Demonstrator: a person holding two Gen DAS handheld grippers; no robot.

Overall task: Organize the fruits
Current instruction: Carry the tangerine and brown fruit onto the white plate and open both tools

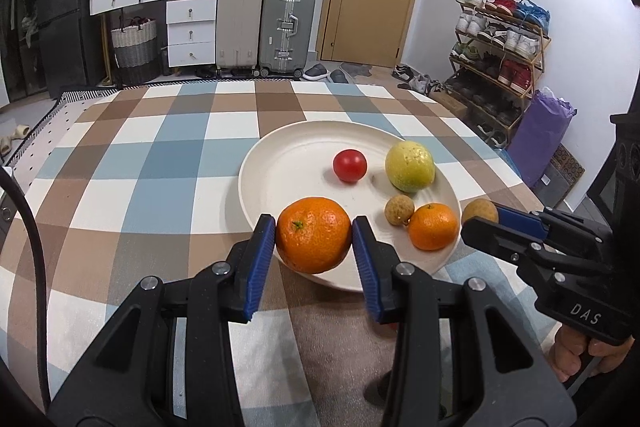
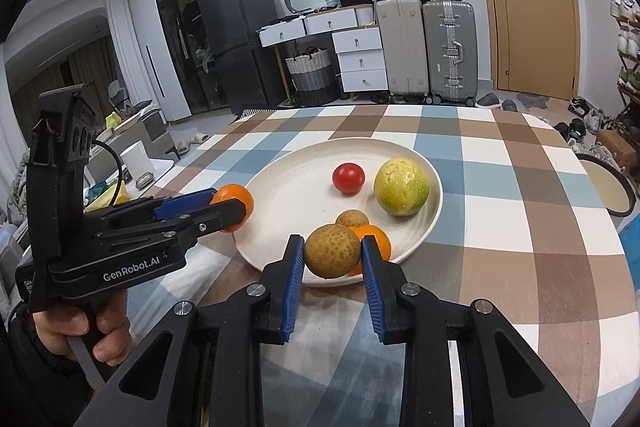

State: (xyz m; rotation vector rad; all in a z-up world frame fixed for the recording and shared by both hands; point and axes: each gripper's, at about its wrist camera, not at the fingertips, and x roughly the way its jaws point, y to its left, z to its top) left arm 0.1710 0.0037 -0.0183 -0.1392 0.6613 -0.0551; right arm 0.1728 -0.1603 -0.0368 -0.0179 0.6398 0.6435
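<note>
Fruit sorting: 2 hand-held grippers, each clamped on 1 fruit at the plate (image 1: 280, 163).
Left hand-held gripper (image 1: 314, 239) holds a large orange (image 1: 314, 241); right hand-held gripper (image 2: 332, 253) holds a brown longan (image 2: 332, 250). On plate: tomato (image 1: 349, 165), yellow-green fruit (image 1: 409, 166), small orange (image 1: 433, 227), second longan (image 1: 398, 209). Checked bench (image 1: 160, 167).

- We see the left gripper (image 1: 314, 233): black frame, ribbed blue pads, silver screws, white "GenRobot.AI" lettering
- We see the right gripper (image 2: 332, 253): identical build, marked "DAS"
</note>
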